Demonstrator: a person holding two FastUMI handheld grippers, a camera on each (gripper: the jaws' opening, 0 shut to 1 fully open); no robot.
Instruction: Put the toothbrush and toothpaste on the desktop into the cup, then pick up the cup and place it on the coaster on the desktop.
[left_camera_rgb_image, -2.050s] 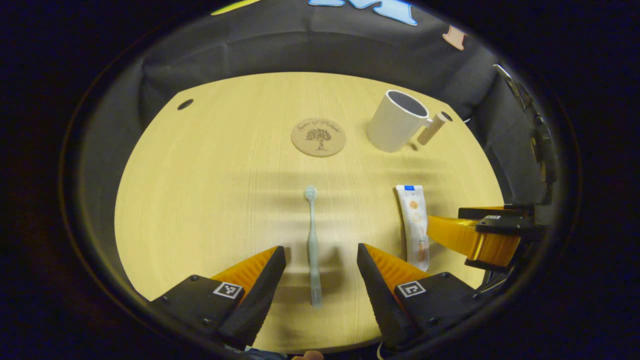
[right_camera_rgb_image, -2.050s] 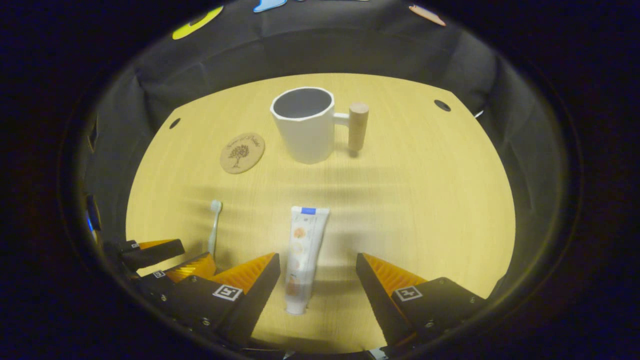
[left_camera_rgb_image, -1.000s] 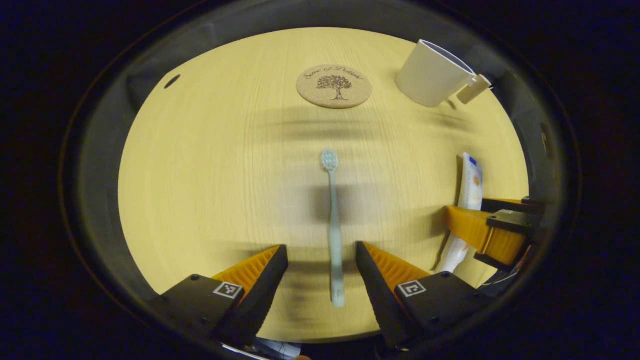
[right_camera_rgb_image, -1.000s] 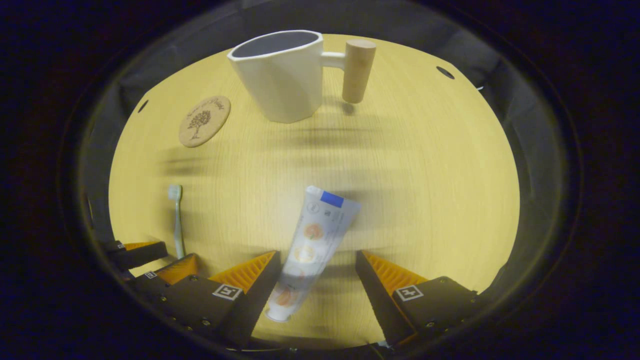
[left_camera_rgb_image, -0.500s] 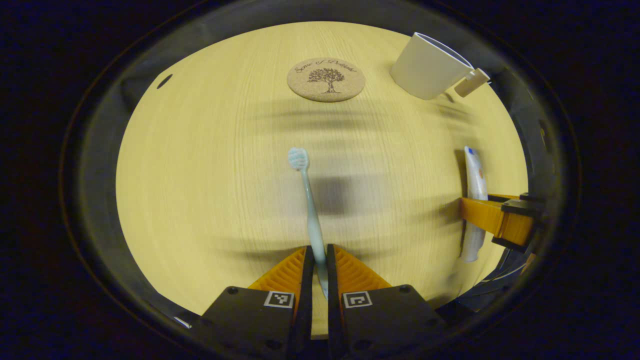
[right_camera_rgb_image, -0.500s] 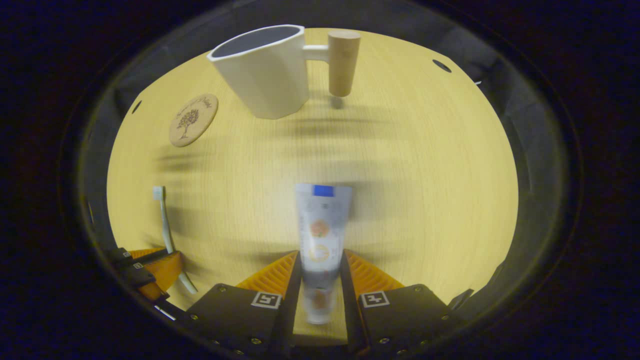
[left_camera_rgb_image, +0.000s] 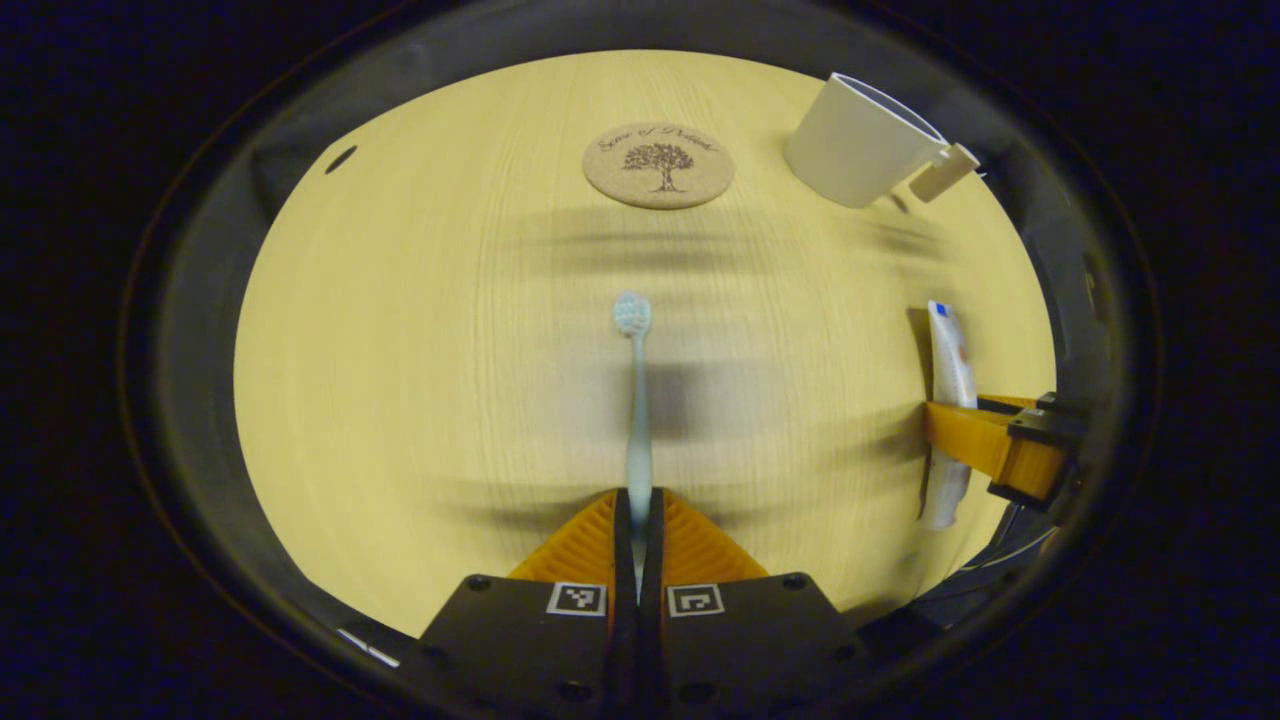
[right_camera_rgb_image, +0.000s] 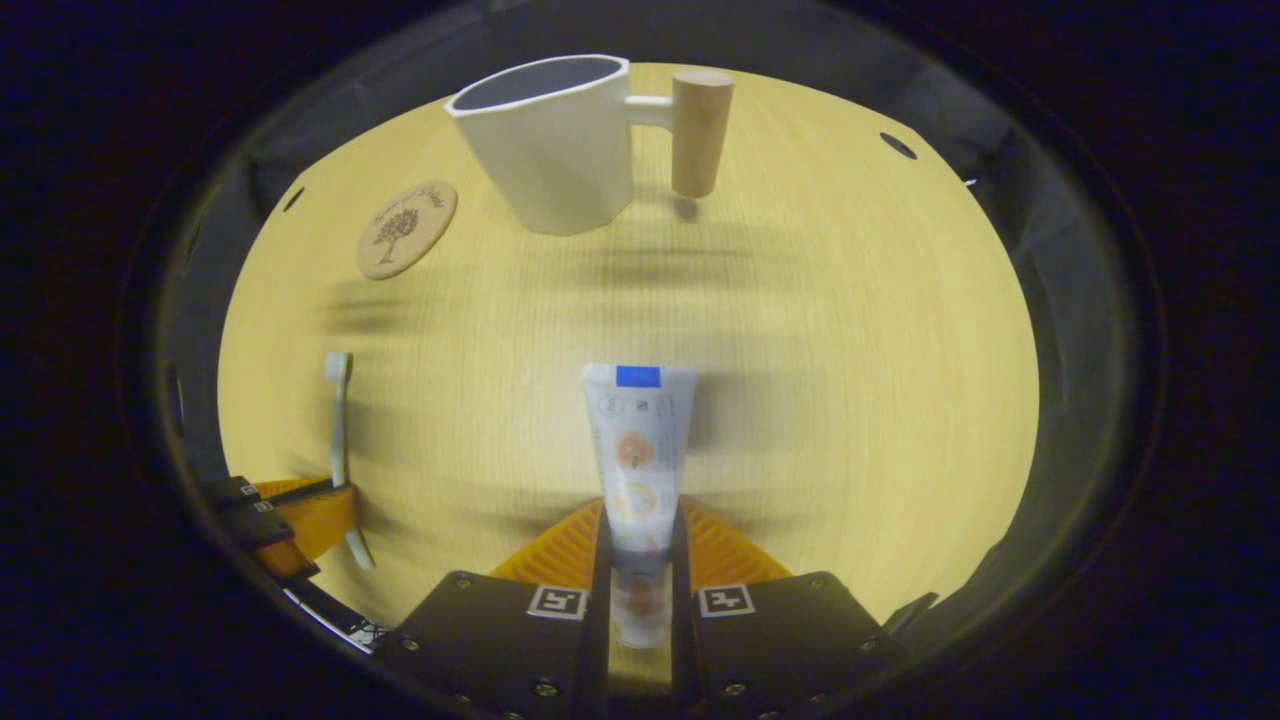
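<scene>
In the left gripper view my left gripper (left_camera_rgb_image: 637, 500) is shut on the handle of a pale blue toothbrush (left_camera_rgb_image: 636, 400), whose bristle head points away over the table. In the right gripper view my right gripper (right_camera_rgb_image: 640, 520) is shut on the lower part of a white toothpaste tube (right_camera_rgb_image: 638, 440) with a blue mark at its far end. A white cup (right_camera_rgb_image: 550, 140) with a wooden handle (right_camera_rgb_image: 698, 130) stands upright at the far side, open and empty as far as I can see. A round cork coaster (left_camera_rgb_image: 658, 165) lies left of the cup (left_camera_rgb_image: 858, 140).
The light wooden table (left_camera_rgb_image: 430, 330) has a small dark hole (left_camera_rgb_image: 340, 160) near its far left corner and another hole (right_camera_rgb_image: 898, 146) at the far right. Black cloth walls close in around the table's edges. The left gripper (right_camera_rgb_image: 300, 515) appears at the right view's lower left.
Both grippers went from open to shut, the left on the toothbrush handle, the right on the toothpaste tube. Since half a second ago the toothbrush has swung straight and the grip has tightened.
</scene>
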